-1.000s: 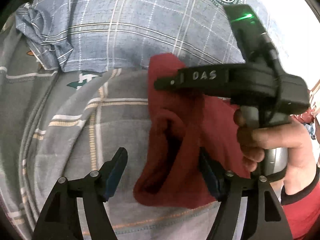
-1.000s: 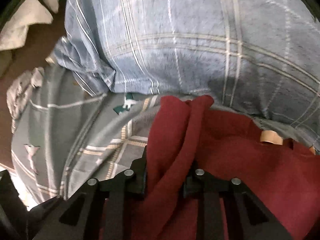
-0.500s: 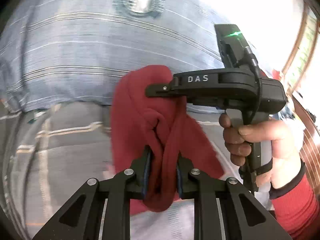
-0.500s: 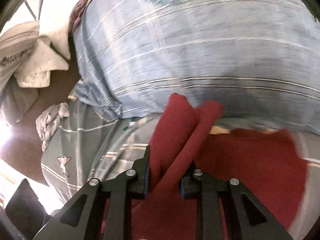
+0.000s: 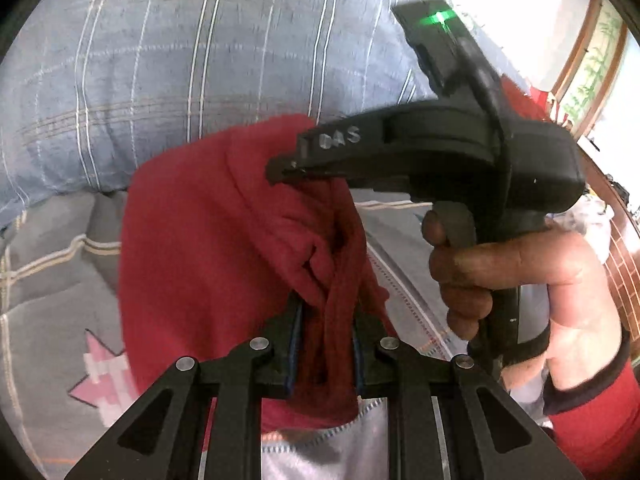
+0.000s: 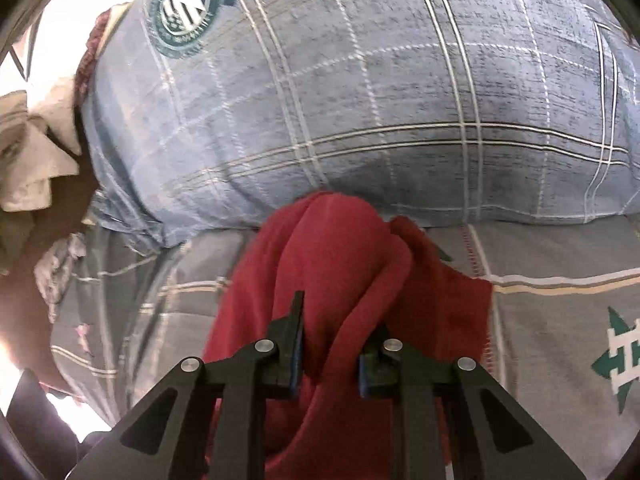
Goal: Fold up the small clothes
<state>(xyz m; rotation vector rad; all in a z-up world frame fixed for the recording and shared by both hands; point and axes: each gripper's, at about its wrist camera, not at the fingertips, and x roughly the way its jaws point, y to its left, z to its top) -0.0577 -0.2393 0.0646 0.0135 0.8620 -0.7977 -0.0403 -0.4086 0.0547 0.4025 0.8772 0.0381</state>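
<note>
A small dark red garment (image 5: 208, 240) hangs bunched between both grippers above the bed. My left gripper (image 5: 325, 344) is shut on a gathered fold of it. The right gripper shows in the left wrist view (image 5: 288, 168), its black jaws closed on the garment's upper edge, held by a hand (image 5: 520, 272). In the right wrist view the right gripper (image 6: 330, 354) is shut on a thick fold of the red garment (image 6: 332, 264), which drapes down past the fingers.
A blue plaid pillow (image 6: 360, 100) with a round green crest (image 6: 186, 8) lies just behind the garment. A grey plaid bedsheet (image 6: 560, 320) lies below. Crumpled pale cloths (image 6: 32, 152) sit at the far left.
My left gripper went from open around the red garment to shut on it. Both grippers lifted the garment off the sheet; it hangs more spread now.
</note>
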